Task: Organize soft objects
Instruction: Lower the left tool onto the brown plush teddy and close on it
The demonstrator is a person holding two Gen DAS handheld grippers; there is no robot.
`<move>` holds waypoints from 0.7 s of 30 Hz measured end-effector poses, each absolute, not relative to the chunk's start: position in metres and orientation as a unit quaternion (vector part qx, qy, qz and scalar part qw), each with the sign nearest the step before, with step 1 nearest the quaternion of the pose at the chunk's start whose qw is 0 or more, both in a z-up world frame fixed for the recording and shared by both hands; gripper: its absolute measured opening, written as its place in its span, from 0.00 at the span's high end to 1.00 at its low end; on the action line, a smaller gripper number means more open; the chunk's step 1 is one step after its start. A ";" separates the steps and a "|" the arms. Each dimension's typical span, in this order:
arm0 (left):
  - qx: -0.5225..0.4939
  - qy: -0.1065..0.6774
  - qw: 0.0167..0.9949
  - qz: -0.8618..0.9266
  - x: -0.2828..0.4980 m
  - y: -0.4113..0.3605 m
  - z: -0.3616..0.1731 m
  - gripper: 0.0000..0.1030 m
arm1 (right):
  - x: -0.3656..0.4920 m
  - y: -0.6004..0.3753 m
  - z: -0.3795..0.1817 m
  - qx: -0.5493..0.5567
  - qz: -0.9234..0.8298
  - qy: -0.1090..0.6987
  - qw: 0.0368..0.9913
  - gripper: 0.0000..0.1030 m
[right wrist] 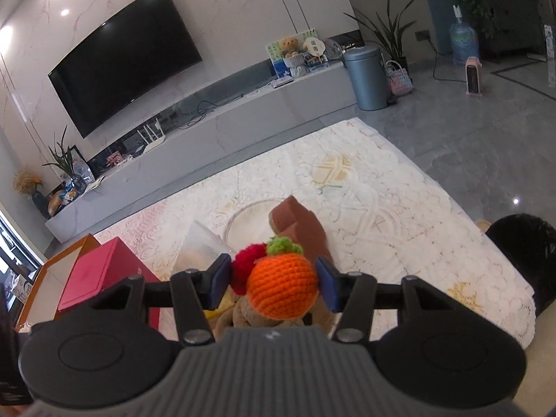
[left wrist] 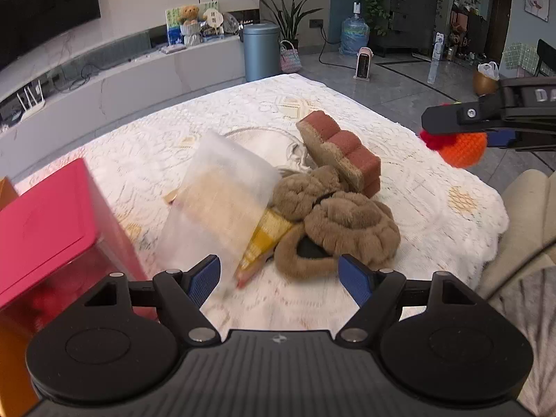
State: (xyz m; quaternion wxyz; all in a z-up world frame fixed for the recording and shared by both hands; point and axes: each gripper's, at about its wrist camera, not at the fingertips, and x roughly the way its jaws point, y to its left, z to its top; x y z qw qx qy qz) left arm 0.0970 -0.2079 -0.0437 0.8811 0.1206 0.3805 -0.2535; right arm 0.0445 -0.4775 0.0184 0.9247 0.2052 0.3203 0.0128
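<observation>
In the left wrist view, the left gripper was nearest the camera; its jaws stood wide apart with nothing between the pads. Just past the fingertips lay a pile on the white cloth: a frosted bag leaning over a yellow checked piece, a brown plush, and behind them a red-topped sponge standing tilted against the plush. At the left edge stood a pink box; its lid seemed closed and its contents could not be seen. At the right edge the right gripper hung above the cloth with an orange crochet toy in it, well apart from the pile.

In the right wrist view, the right gripper was about half open and clamped on the crochet toy, an orange ball with a green tuft and a red pompom. Both pads pressed on its sides. Below it were the plush, the sponge and the bag. The pink box stood to the left inside a shallow orange tray. The bare part of the tray looked empty.

The step in hand seemed to be carrying the toy away from the pile. The next move probably called for bringing it over a container at the left and letting go only there, while the free left gripper took the next soft piece, perhaps the plush.
</observation>
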 end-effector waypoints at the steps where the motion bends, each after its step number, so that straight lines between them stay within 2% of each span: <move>1: 0.111 0.387 0.878 -0.259 0.100 -0.211 -0.047 0.12 | 0.045 -0.478 0.017 0.207 0.015 0.322 0.924 0.49; 10: 0.035 0.454 0.843 -0.286 0.116 -0.243 -0.047 0.12 | 0.047 -0.485 0.005 0.247 0.041 0.321 0.913 0.49; 21: 0.050 0.507 0.831 -0.225 0.145 -0.298 -0.074 0.12 | 0.028 -0.526 -0.001 0.254 -0.047 0.318 0.912 0.49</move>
